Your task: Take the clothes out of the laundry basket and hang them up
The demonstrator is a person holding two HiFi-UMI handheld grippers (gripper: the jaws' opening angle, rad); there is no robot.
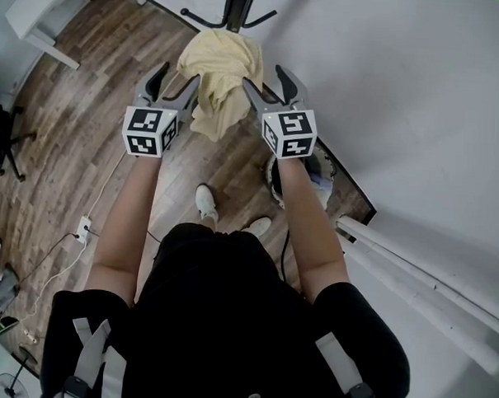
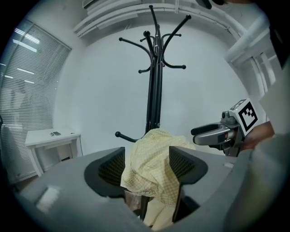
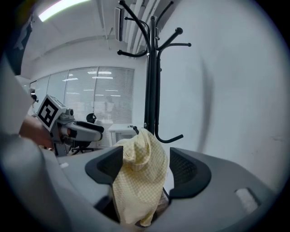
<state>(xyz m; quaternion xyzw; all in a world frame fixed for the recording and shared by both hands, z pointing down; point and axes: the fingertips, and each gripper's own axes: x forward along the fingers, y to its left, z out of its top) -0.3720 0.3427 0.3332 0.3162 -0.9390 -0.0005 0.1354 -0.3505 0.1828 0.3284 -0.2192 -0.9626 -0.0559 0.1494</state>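
A pale yellow checked garment (image 1: 219, 76) hangs bunched over a low hook of the black coat stand (image 1: 239, 5). My left gripper (image 1: 170, 85) is just left of it and my right gripper (image 1: 273, 86) just right of it, both at the cloth's height. Both are open. In the left gripper view the garment (image 2: 152, 174) shows in the gap between the spread pads (image 2: 112, 168), and the right gripper view shows the garment (image 3: 138, 181) the same way, with no pad pressing on it. The laundry basket (image 1: 321, 174) stands on the floor below my right forearm, mostly hidden.
The coat stand (image 2: 154, 81) rises with several bare upper hooks, close to a white wall (image 1: 419, 102). A white table (image 2: 52, 136) stands at the left by the blinds. White pipes (image 1: 419, 276) run along the wall at the right. Cables (image 1: 83, 228) lie on the wood floor.
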